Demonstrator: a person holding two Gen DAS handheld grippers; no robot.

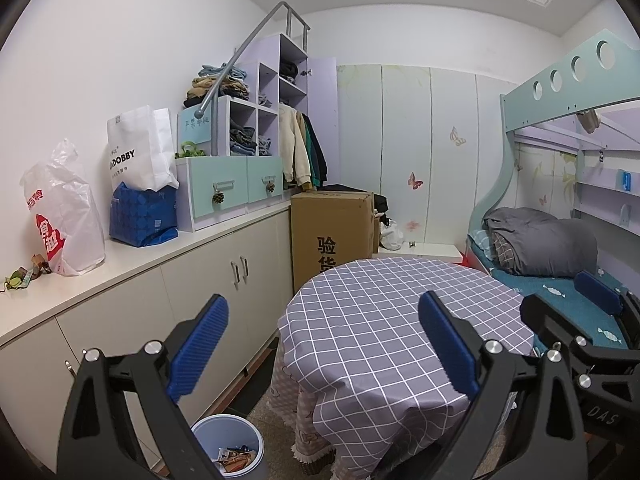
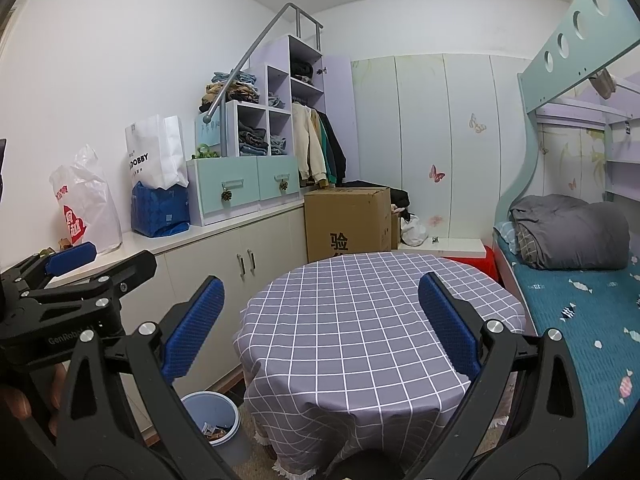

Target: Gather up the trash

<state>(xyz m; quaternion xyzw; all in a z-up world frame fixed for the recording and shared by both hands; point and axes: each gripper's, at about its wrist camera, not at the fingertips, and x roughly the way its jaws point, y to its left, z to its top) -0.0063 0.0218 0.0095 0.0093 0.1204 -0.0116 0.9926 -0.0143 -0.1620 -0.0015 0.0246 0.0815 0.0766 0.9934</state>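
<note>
Left wrist view: left gripper [image 1: 322, 344] spread wide, empty, above bare checked tablecloth [image 1: 384, 320]. Wrappers lie in blue bin [image 1: 228, 446]; scraps [image 1: 22, 276] remain on counter.

Right wrist view: right gripper [image 2: 320, 326] likewise agape, holding nothing. Collection appears nearly complete.

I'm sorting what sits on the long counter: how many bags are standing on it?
3: a white plastic bag at the left, a blue bag beside it, and a white paper bag above the blue one. Others may be hidden.

White-walled bedroom [image 1: 100, 40], bunk bed [image 2: 580, 300] (teal sheet), checked round table [image 1: 392, 320].
</note>
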